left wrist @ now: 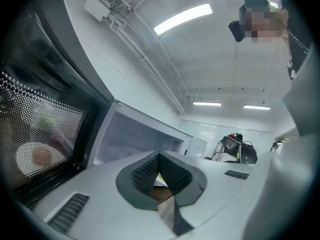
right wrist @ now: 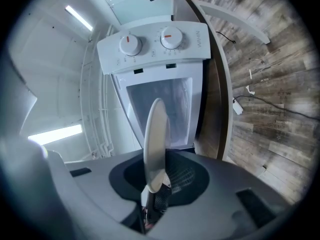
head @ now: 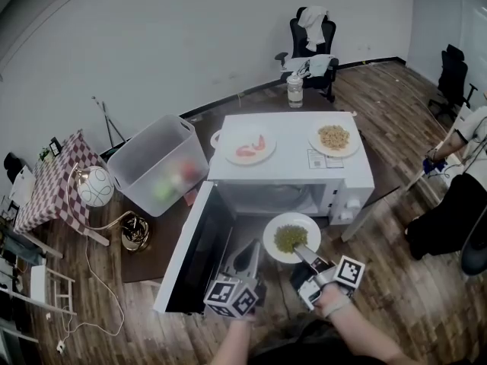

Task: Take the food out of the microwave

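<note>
One plate of greens [head: 272, 230] — outside microwave [head: 293, 169] | rim pinched by right tongs [head: 300, 251] | left tongs [head: 247, 258] pressed together

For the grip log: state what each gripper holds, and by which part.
The right gripper grips the plate of green food by its near rim. The left gripper holds nothing; its jaws are together.

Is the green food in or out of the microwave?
Out. The plate of green food hangs in front of the open microwave, its rim pinched in the right claw.
</note>
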### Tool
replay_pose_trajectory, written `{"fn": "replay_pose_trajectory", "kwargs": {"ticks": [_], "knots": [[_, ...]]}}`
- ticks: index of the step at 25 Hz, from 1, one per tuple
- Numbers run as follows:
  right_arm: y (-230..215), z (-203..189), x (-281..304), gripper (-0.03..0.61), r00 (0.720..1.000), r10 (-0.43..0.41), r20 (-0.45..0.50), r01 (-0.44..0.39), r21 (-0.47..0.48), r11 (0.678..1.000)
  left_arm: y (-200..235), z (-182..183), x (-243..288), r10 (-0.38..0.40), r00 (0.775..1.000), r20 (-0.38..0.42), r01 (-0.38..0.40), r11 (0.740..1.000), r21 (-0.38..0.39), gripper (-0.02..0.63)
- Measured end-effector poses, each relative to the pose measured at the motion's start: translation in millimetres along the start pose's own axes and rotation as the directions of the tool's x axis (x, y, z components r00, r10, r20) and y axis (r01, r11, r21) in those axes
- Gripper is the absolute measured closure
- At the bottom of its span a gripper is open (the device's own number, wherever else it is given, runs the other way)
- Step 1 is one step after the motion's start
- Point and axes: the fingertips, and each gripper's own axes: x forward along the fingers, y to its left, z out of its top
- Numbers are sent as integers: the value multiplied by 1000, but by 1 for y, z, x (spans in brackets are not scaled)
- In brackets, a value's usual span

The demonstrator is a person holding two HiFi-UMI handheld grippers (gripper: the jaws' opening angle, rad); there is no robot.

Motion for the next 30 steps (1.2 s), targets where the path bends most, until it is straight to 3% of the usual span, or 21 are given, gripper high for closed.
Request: {"fn": "replay_pose_trajectory", "kwargs": {"ticks": [19, 30], "knots": [[-14, -28, -3, 517, 1000, -21, -18, 21, -11, 1000, 15, -10, -33, 37, 999, -21, -38, 999, -37, 606], [-11, -33, -12, 517, 1000, -11, -6, 11, -31, 999, 10, -12, -40, 19, 1000, -19, -20, 999, -43, 606]]}}
